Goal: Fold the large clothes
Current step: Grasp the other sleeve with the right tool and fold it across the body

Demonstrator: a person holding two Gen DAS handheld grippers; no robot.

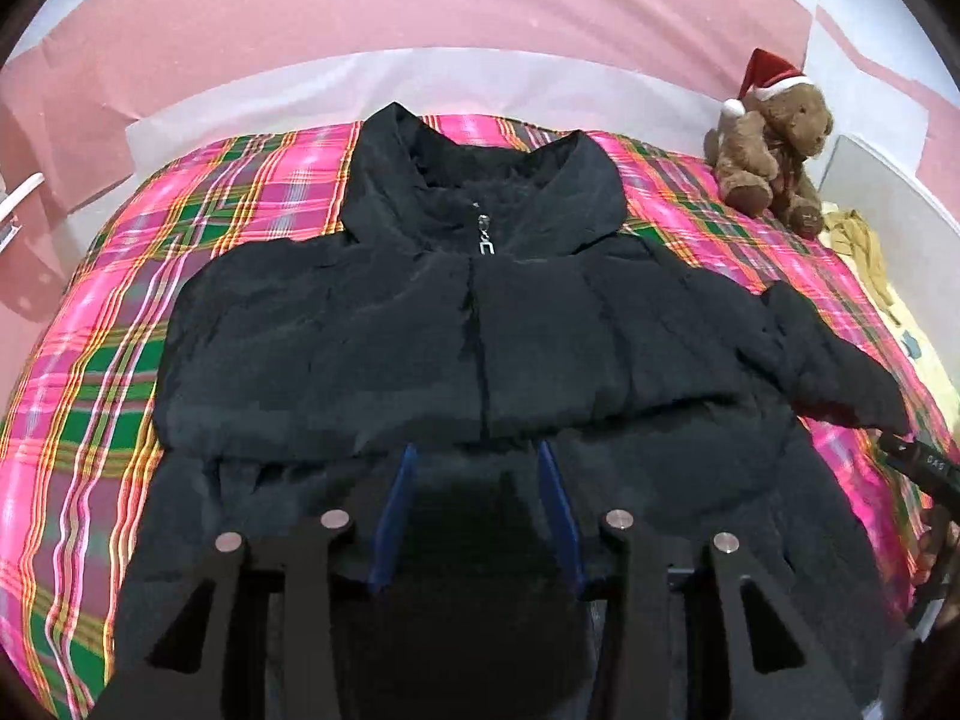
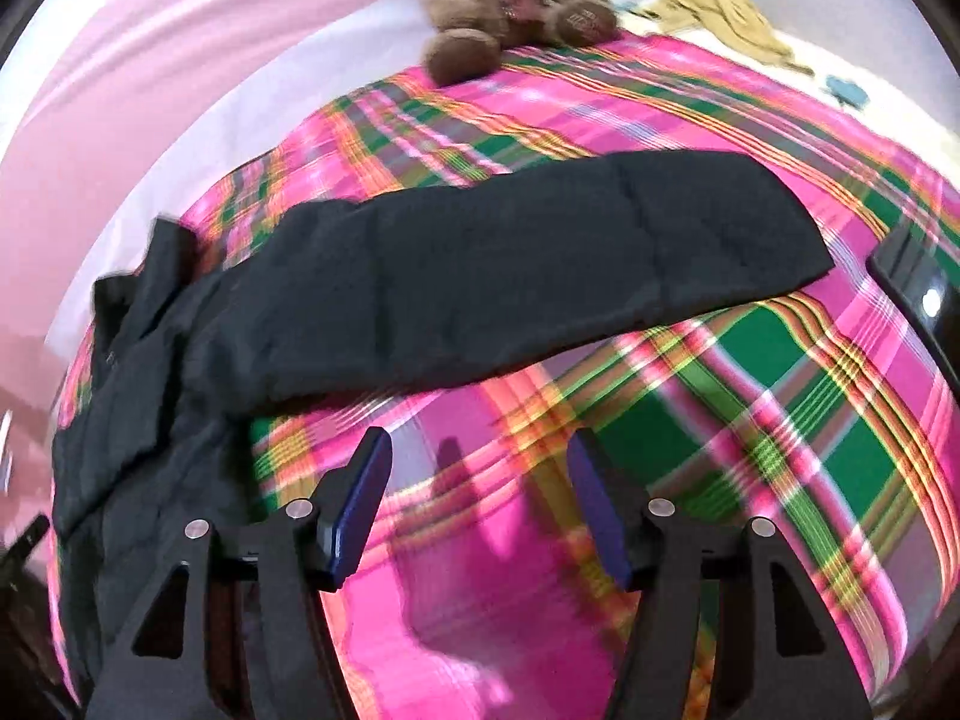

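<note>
Left wrist view: a black zip-front jacket (image 1: 420,336) lies front-up across the centre of the frame on a pink, green and yellow plaid bedspread (image 1: 108,312), collar toward the top, its silver zip pull (image 1: 485,235) just below the collar opening. The left gripper (image 1: 477,456) sits at lower centre above the jacket's lower front, its blue-padded fingers (image 1: 402,480) spread apart with dark fabric between them; whether they touch the cloth cannot be told. One sleeve (image 1: 840,360) extends toward the right edge of the frame. A brown teddy bear (image 1: 774,144) in a red Santa hat sits at upper right, on the bedspread's far corner. Right wrist view (motion-blurred): the right gripper (image 2: 480,444) at lower centre has its fingers spread wide over bare bedspread, holding nothing. The sleeve (image 2: 540,276) lies across mid-frame, above the fingertips and apart from them.
</note>
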